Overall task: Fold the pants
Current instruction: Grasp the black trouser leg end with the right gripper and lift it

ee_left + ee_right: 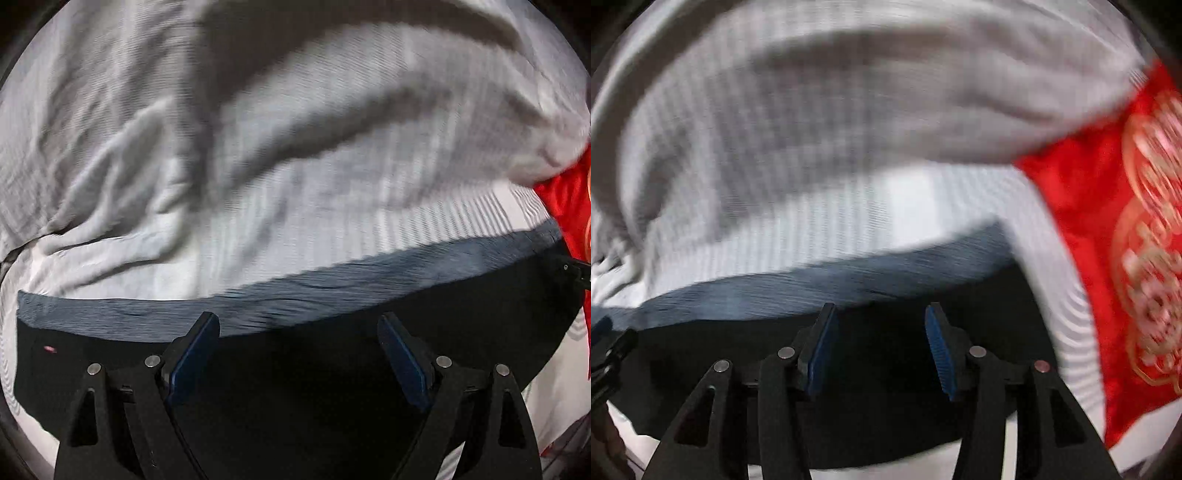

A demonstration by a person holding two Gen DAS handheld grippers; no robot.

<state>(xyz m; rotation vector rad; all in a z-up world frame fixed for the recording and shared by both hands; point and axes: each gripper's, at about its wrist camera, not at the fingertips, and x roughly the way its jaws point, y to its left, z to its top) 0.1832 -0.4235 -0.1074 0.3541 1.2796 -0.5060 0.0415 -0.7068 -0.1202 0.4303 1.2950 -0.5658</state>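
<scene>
Black pants lie flat on the bed, their grey-blue waistband running across the far edge. My left gripper hovers over them pointing down, open wide, with nothing between its blue pads. The right wrist view shows the same pants and waistband. My right gripper stands above them with its jaws partly apart and no cloth pinched between them. Both views are blurred.
Rumpled white and grey striped bedding fills the area beyond the waistband. A red cloth with a gold pattern lies to the right of the pants, also seen as red cloth at the left wrist view's right edge.
</scene>
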